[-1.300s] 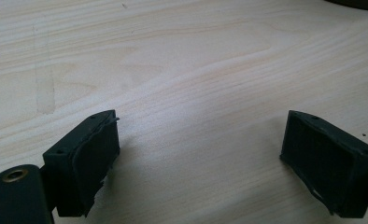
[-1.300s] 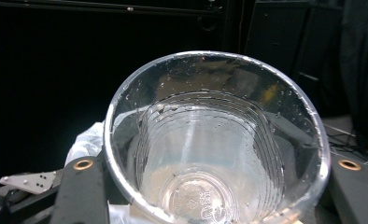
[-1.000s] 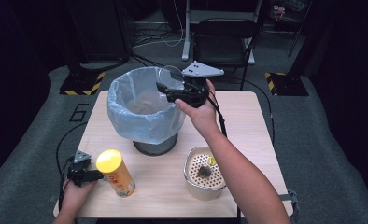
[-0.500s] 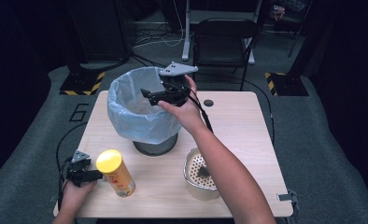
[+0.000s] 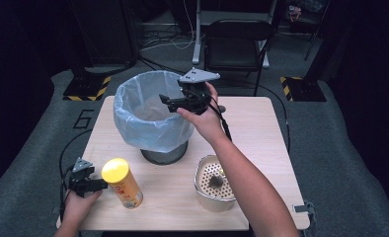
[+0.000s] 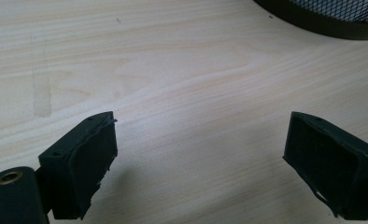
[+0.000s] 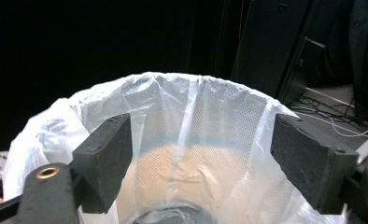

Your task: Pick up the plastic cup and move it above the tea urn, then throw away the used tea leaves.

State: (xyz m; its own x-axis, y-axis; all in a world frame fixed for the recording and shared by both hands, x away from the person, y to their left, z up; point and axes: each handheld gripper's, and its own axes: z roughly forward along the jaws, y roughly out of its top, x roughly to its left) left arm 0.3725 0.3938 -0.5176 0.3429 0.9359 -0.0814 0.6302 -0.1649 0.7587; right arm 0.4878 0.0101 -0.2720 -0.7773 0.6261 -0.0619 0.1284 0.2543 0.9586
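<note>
We see the right gripper (image 5: 169, 102), fingers (image 7: 103, 163) wide apart and empty, above the lined bin (image 7: 187, 140); the left gripper (image 6: 201, 163), likewise spread, frames bare counter (image 6: 187, 70).

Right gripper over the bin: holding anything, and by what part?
Nothing. The right gripper is open and empty above the lined bin; the left gripper is open over bare table.

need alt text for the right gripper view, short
The right gripper, its two black jaws wide apart and holding nothing, points into the open mouth of a bin lined with a translucent white plastic bag. Beyond the bin the room is dark, with cables on the floor at right.
</note>
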